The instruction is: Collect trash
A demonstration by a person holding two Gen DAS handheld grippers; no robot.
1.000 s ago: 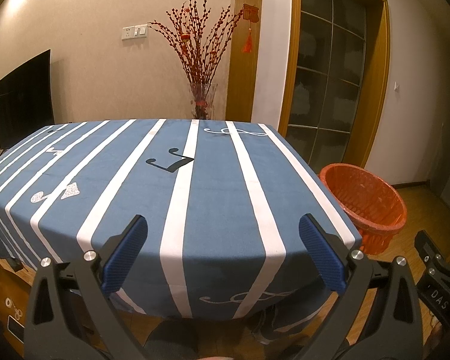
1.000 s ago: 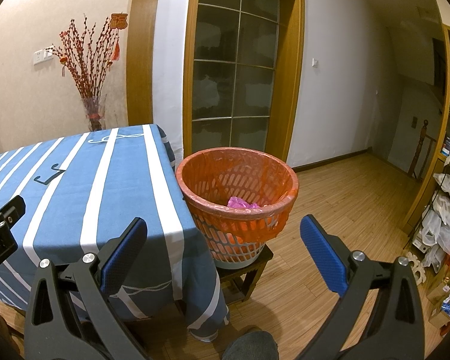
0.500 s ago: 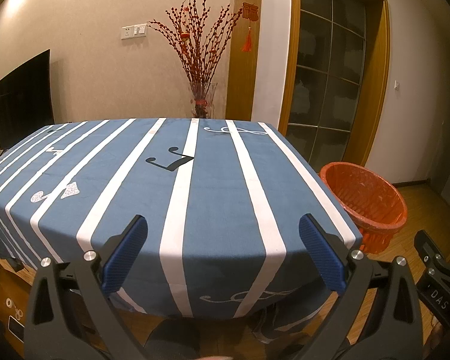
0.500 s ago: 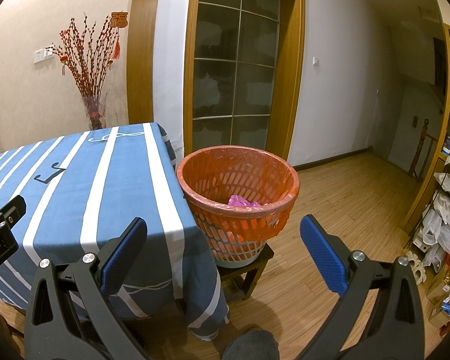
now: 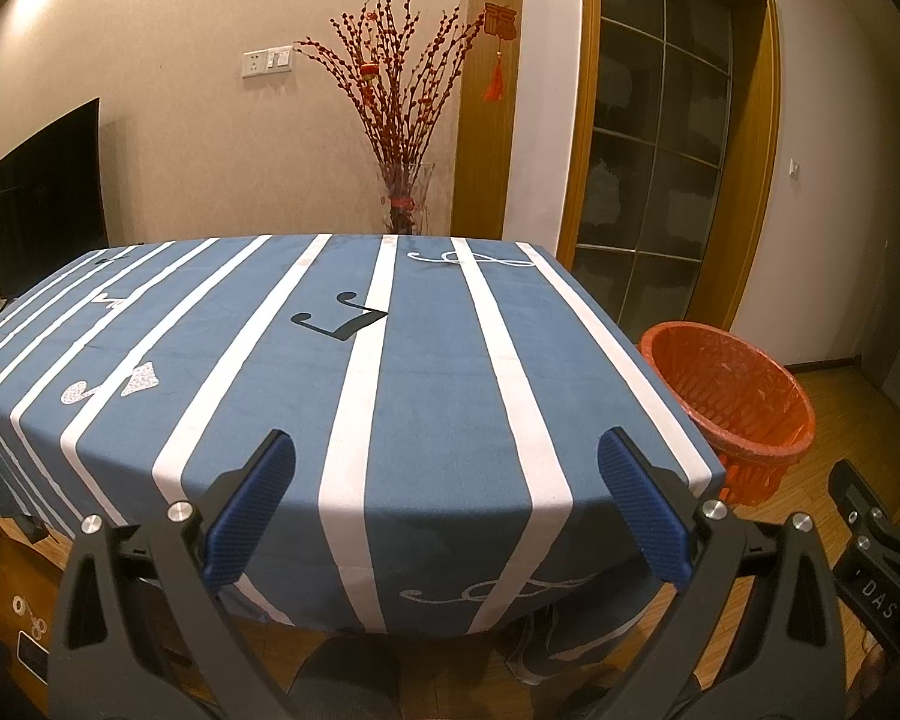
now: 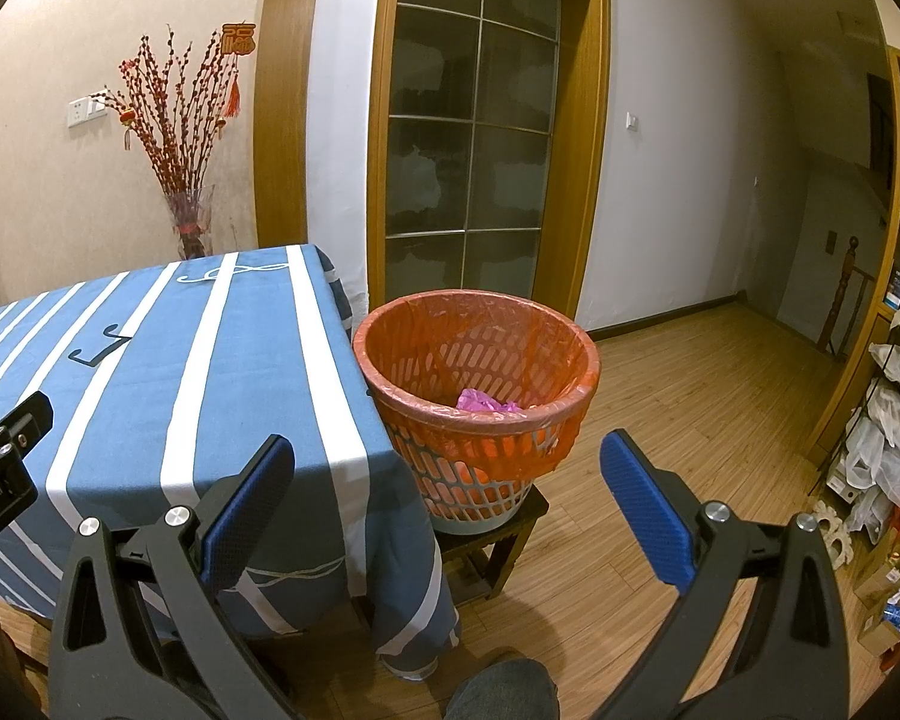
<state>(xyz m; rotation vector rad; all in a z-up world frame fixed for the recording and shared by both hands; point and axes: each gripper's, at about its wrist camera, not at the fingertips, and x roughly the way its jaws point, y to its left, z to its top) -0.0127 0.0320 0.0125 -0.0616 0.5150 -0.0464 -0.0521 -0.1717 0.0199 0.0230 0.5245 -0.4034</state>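
An orange mesh waste basket (image 6: 477, 372) with an orange liner stands on a low dark stool (image 6: 498, 534) at the table's right end. A pink crumpled bag (image 6: 486, 402) lies inside it. The basket also shows in the left wrist view (image 5: 732, 396). My right gripper (image 6: 447, 474) is open and empty, just short of the basket. My left gripper (image 5: 447, 474) is open and empty over the near edge of the table with the blue and white striped cloth (image 5: 426, 372). I see no loose trash on the cloth.
A glass vase of red branches (image 5: 399, 168) stands behind the table by the wall. A dark TV (image 5: 42, 204) is at the left. A rack with white bags (image 6: 888, 420) stands at the far right on the wooden floor (image 6: 678, 408).
Both views have shifted only slightly. The right gripper has edged a little closer to the basket. Both grippers stay open.
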